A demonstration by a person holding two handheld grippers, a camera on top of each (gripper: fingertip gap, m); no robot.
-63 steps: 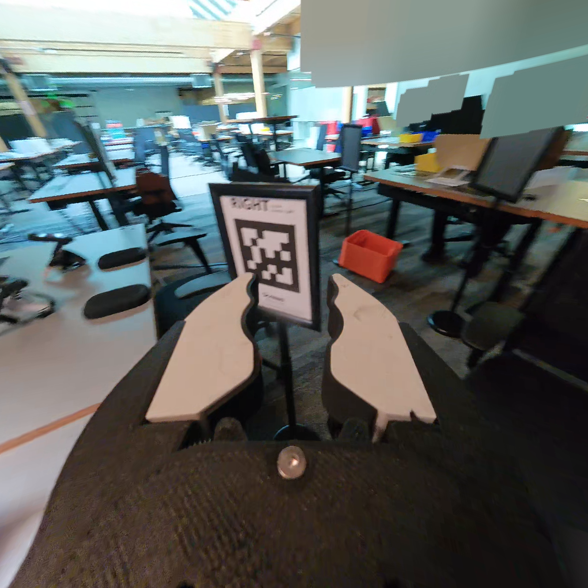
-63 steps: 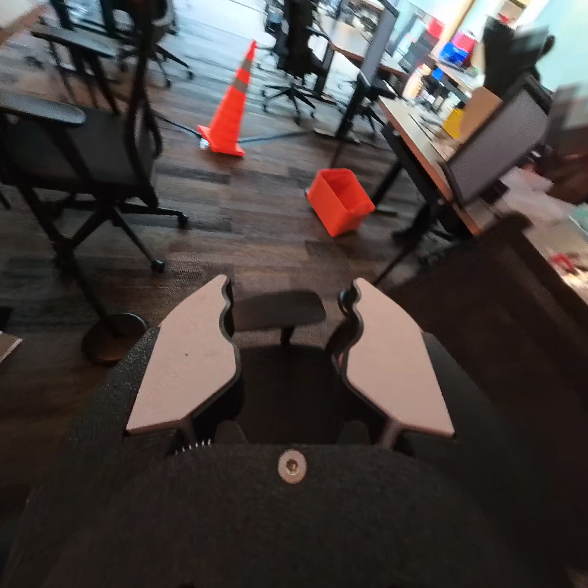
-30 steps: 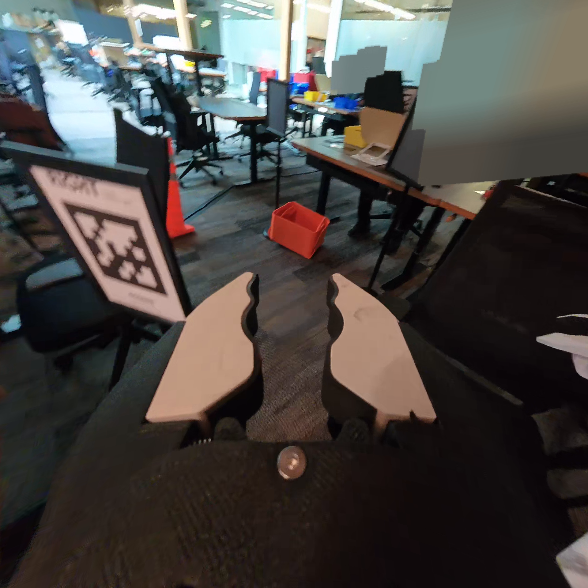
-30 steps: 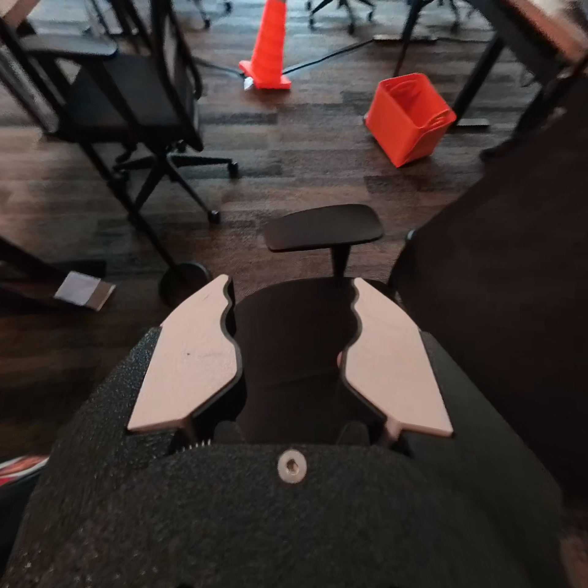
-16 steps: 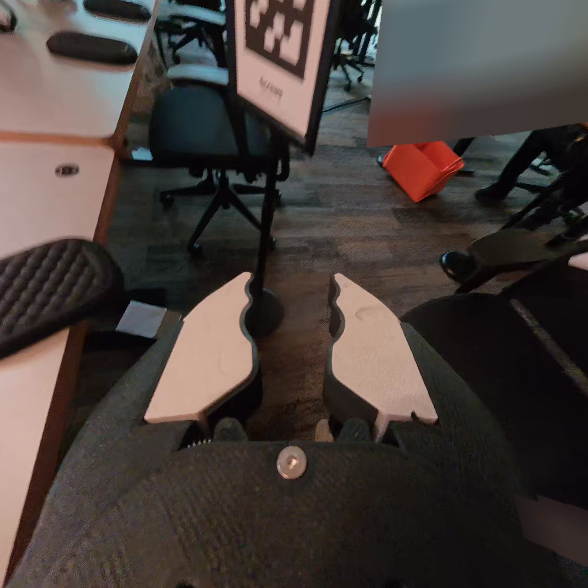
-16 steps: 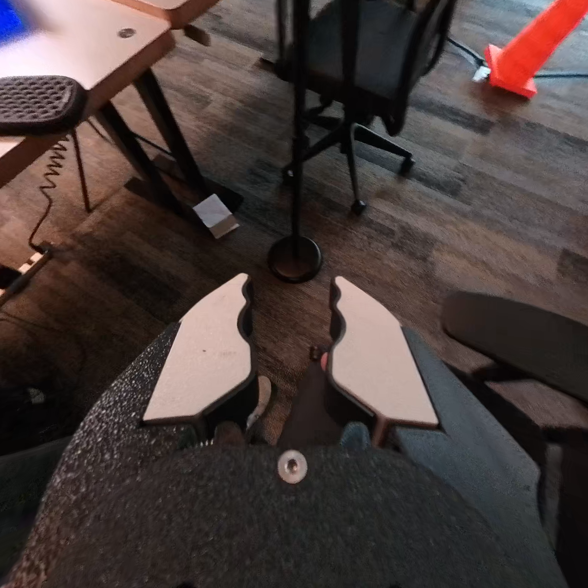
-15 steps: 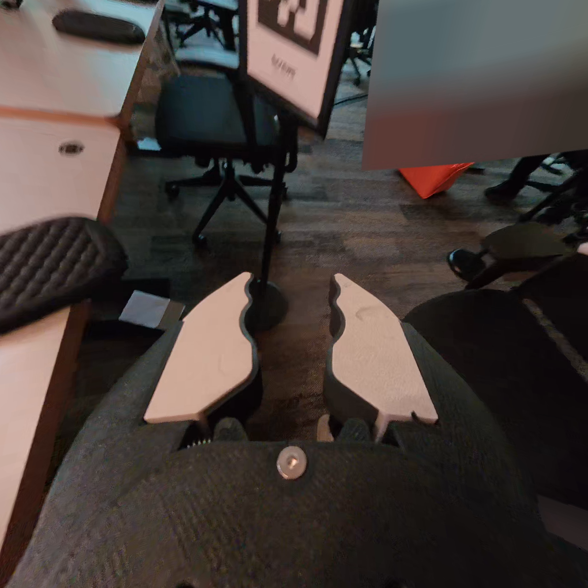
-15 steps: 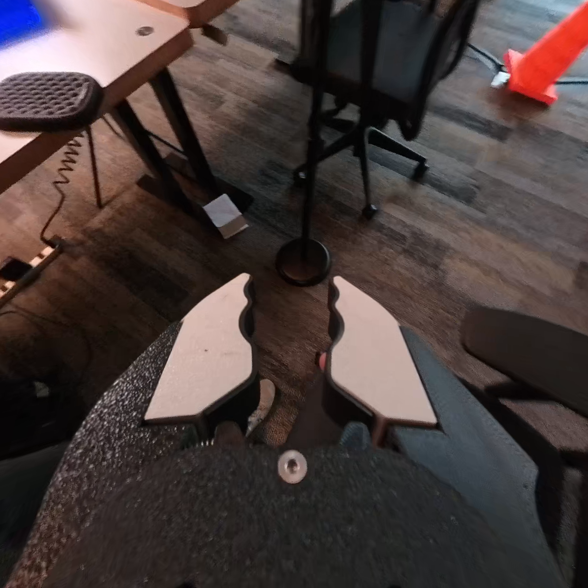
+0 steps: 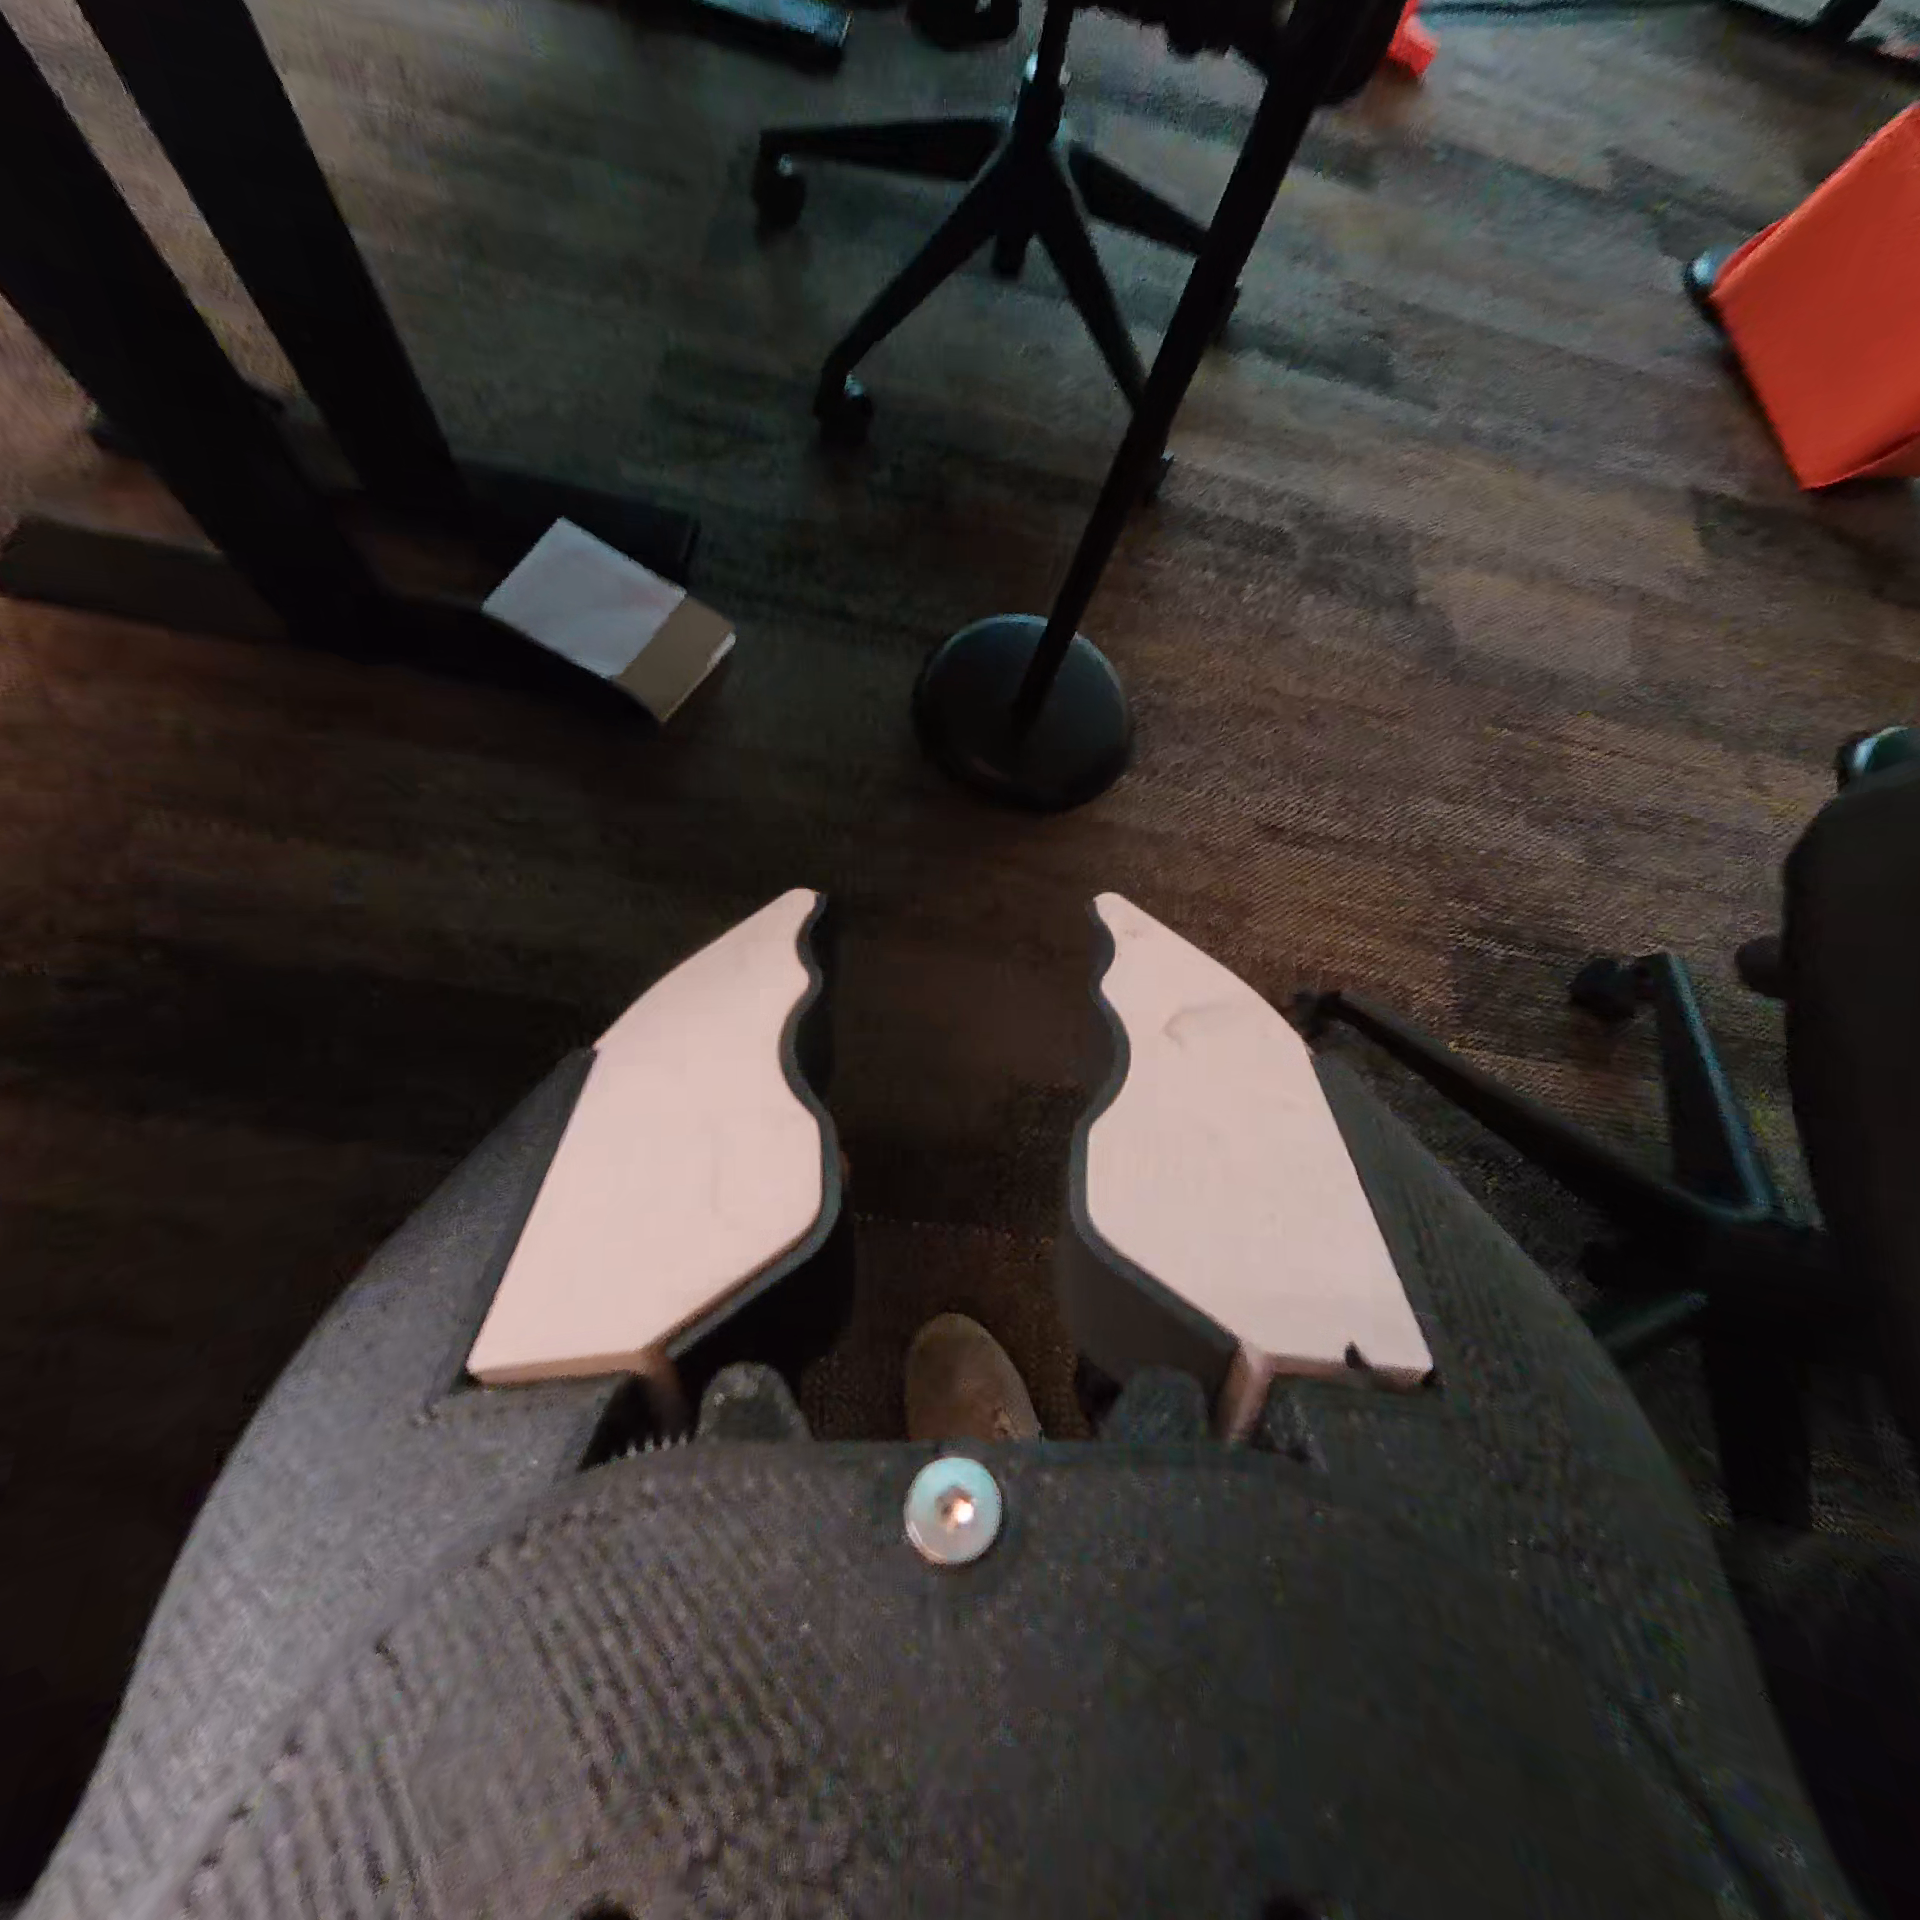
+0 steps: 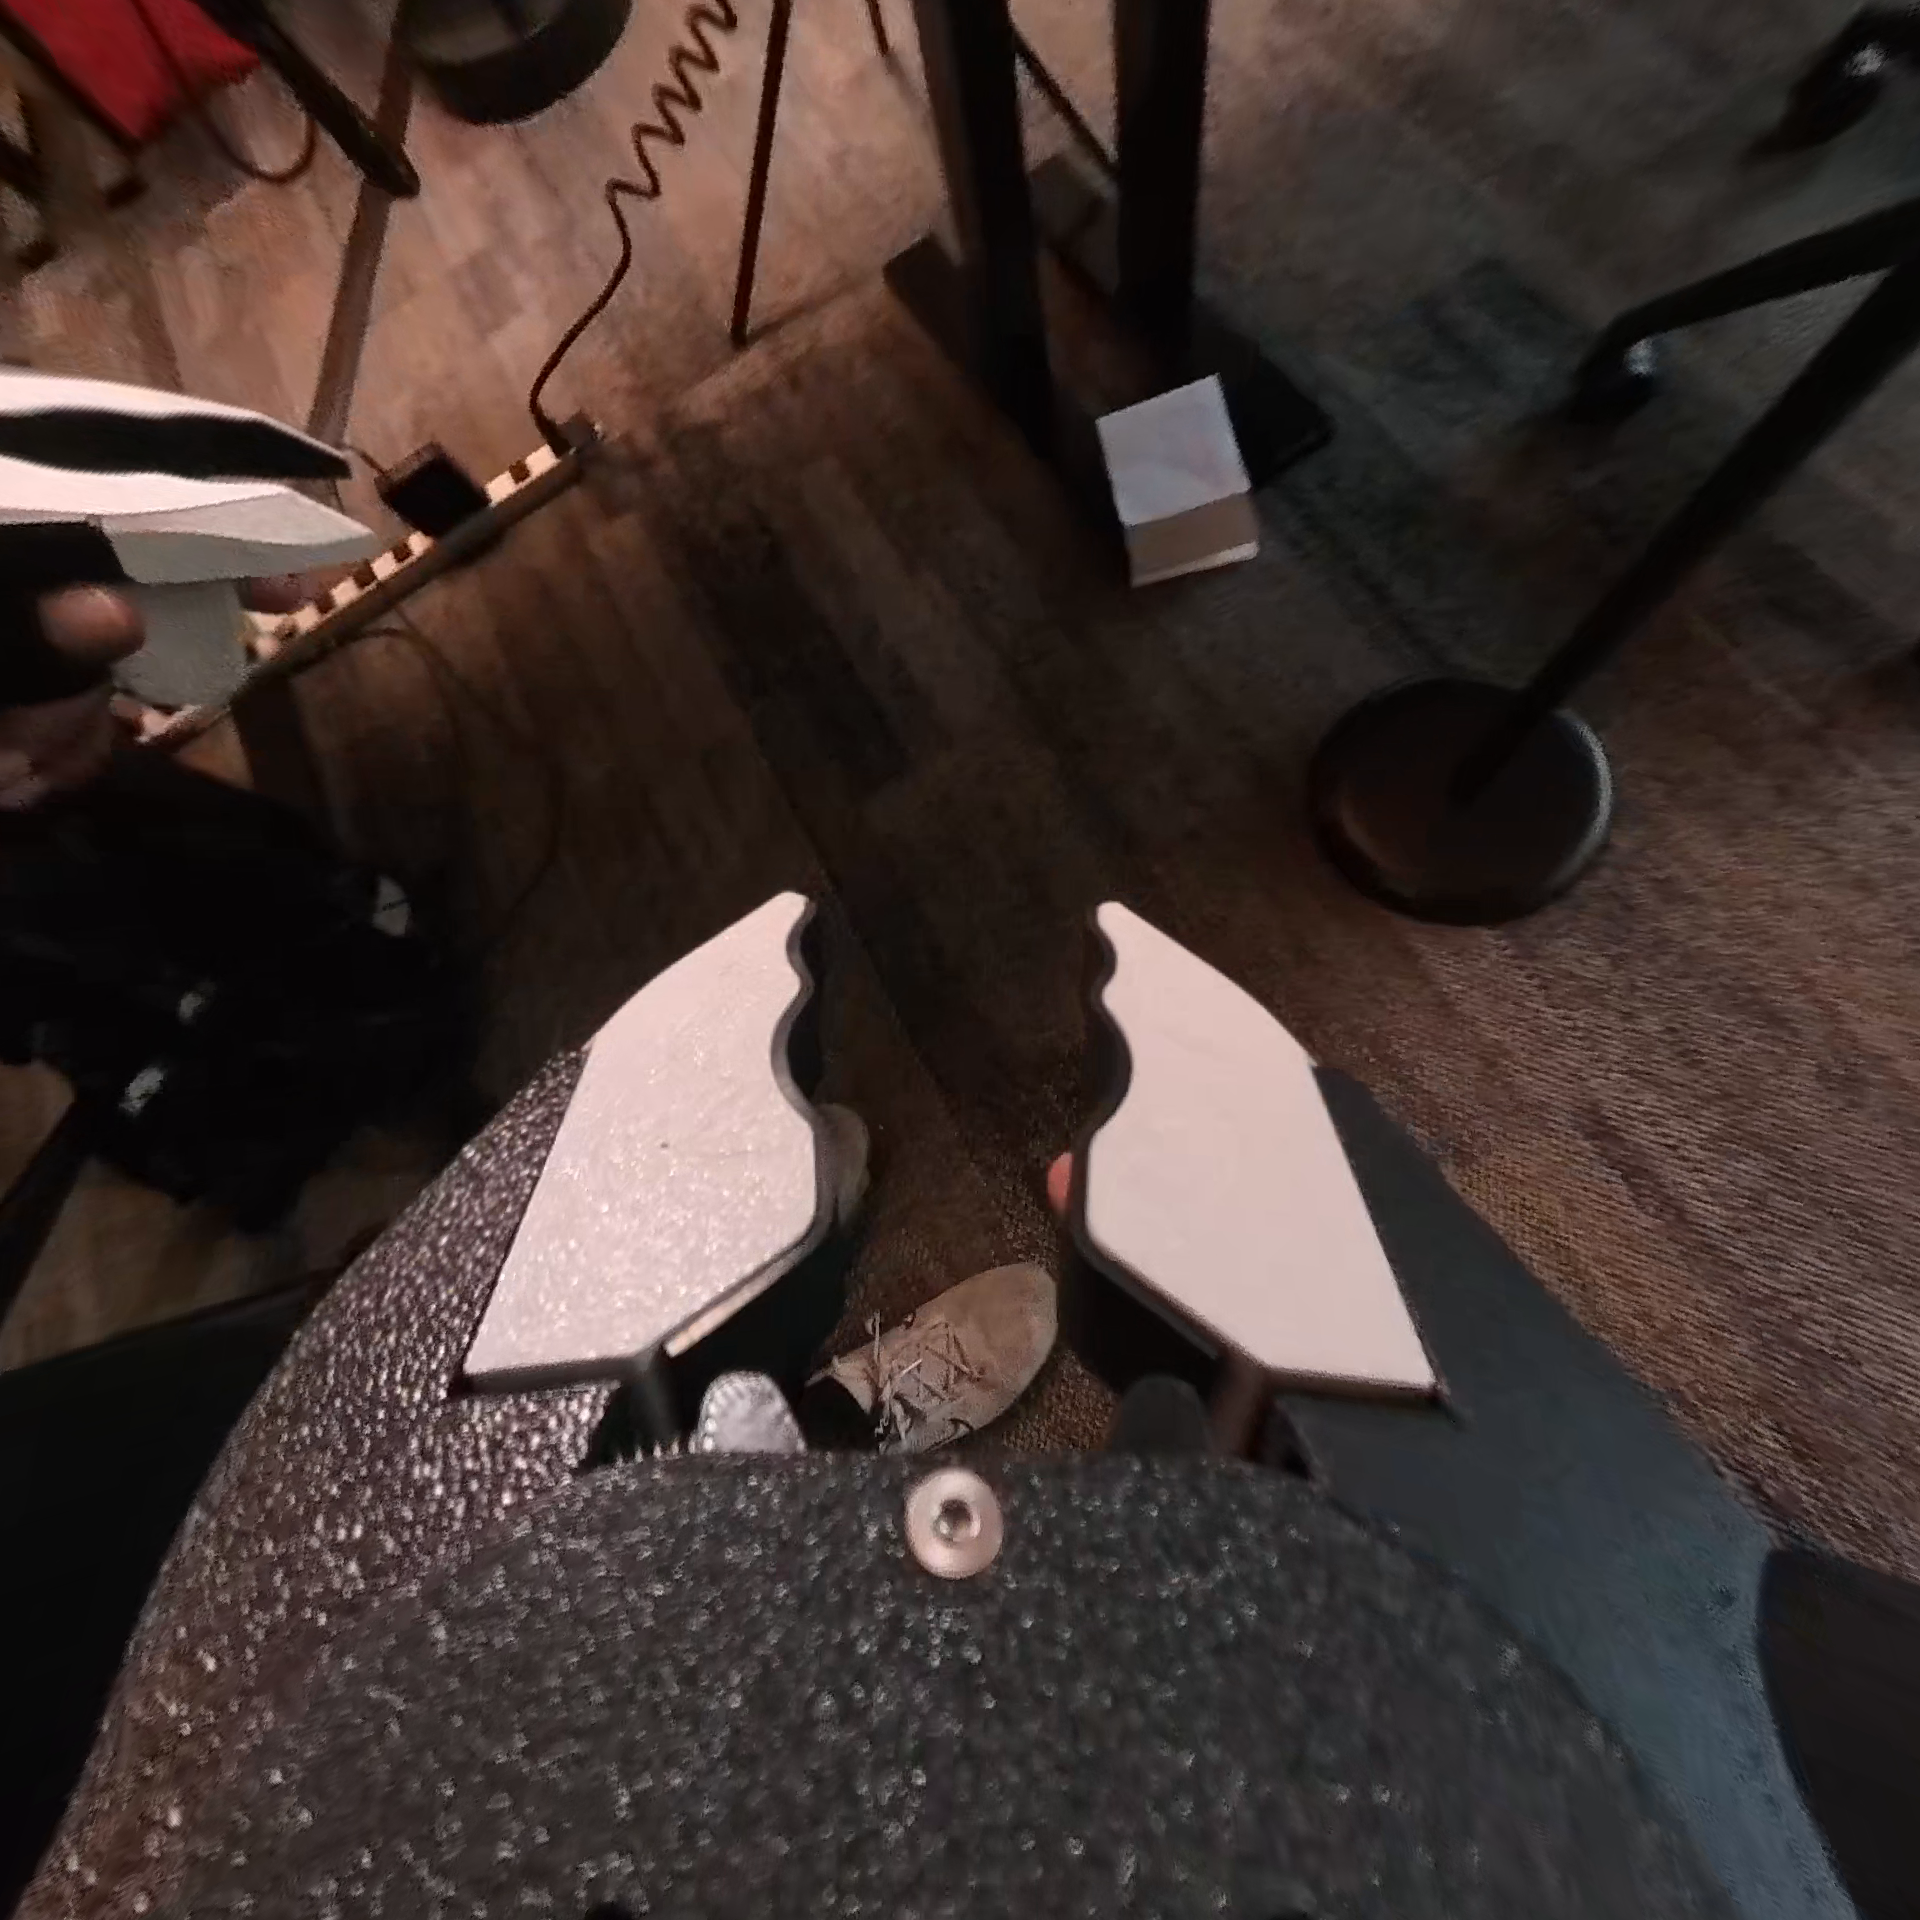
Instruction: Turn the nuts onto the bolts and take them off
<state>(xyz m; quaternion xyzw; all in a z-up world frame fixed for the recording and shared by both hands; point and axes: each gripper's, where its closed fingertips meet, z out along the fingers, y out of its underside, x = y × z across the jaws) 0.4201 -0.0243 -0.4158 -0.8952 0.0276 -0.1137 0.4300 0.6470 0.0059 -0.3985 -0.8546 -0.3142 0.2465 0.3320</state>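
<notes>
No nuts or bolts are in either view. My left gripper (image 9: 956,904) points down at the dark carpet floor, open and empty, with a wide gap between its pale fingers (image 9: 675,1143). My right gripper (image 10: 954,906) also points down at the floor, open and empty. A person's tan shoe shows between the fingers in the right wrist view (image 10: 935,1351), and its toe shows in the left wrist view (image 9: 966,1377).
A black stand's round base (image 9: 1023,712) (image 10: 1460,800) sits on the floor ahead. A small white box (image 9: 608,618) (image 10: 1179,483) lies by black desk legs (image 9: 260,312). An orange bin (image 9: 1839,332), chair bases (image 9: 997,218), a power strip (image 10: 416,561) and a hand (image 10: 62,644) holding a white-and-black part are nearby.
Both views have tipped down from the open office room to the floor near the person's feet. Both grippers stay open and empty.
</notes>
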